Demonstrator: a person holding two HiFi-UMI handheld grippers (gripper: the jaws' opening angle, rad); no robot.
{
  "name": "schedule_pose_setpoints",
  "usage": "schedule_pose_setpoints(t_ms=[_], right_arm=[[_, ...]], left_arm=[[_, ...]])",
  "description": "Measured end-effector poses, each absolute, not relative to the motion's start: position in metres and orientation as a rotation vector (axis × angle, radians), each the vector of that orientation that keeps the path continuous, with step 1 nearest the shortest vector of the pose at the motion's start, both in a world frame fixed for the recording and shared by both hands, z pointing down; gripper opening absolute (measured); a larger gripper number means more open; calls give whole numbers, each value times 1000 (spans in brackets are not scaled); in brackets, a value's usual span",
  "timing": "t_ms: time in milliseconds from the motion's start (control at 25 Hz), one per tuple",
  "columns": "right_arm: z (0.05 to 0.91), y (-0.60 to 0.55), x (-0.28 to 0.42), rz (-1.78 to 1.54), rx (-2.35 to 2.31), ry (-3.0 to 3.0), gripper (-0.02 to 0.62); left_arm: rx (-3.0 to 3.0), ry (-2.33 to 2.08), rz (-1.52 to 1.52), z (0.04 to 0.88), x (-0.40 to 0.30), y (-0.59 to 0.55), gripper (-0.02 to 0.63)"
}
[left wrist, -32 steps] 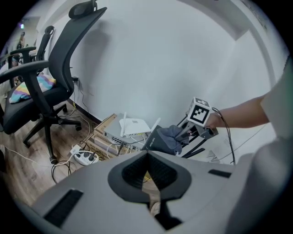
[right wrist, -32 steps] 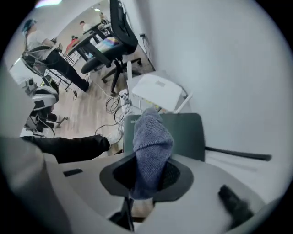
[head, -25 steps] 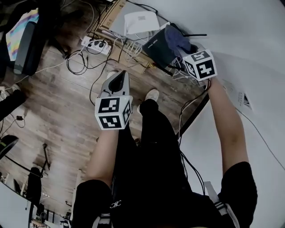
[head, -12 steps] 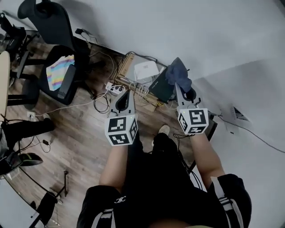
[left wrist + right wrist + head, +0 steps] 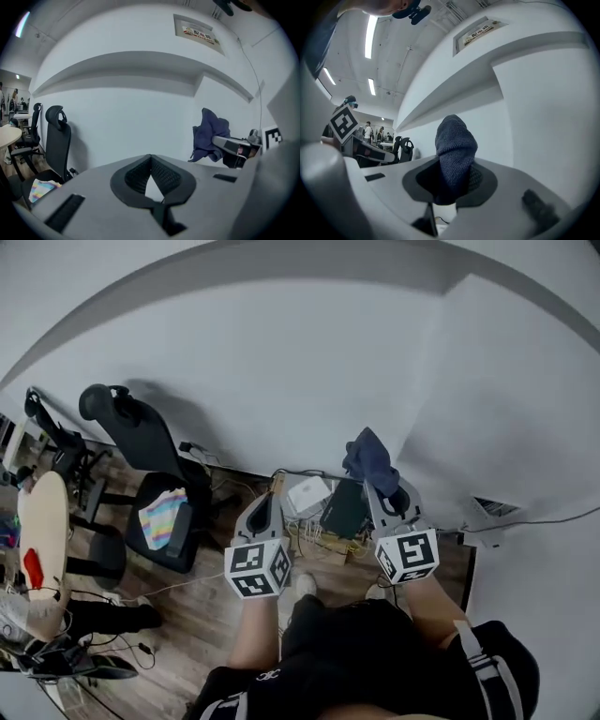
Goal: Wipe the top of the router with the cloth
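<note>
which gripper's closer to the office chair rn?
Left. In the head view the left gripper, shut and empty, sits just right of the chair. The right gripper, shut on the cloth, is farther right, beyond the left one.

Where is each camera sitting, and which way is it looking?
Head view: on the person's head, looking down at both forearms, the left gripper, right gripper and wooden floor.
Left gripper view: on the left gripper, facing the wall past its shut, empty jaws.
Right gripper view: on the right gripper, facing the wall; its jaws pinch the cloth.
Shared: the cloth shows in all three views.
</note>
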State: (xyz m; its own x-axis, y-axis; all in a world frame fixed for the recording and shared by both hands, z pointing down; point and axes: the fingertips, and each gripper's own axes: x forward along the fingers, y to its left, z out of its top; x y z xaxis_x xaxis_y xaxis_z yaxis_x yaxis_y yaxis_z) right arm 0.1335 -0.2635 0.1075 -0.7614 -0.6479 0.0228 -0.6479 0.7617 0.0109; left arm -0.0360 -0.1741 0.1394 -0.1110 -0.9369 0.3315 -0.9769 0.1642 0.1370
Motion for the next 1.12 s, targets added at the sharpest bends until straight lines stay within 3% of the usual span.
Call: schedule_pose_setpoints(t_ms=[680, 1120], right_arm=[[77, -311, 191, 75, 1316, -2897, 83], [67, -318, 145, 72, 1278, -2896, 83]], left_arm=[[2184, -1936, 178, 80, 45, -255, 5], [2184, -1892, 176, 76, 11, -269, 5]])
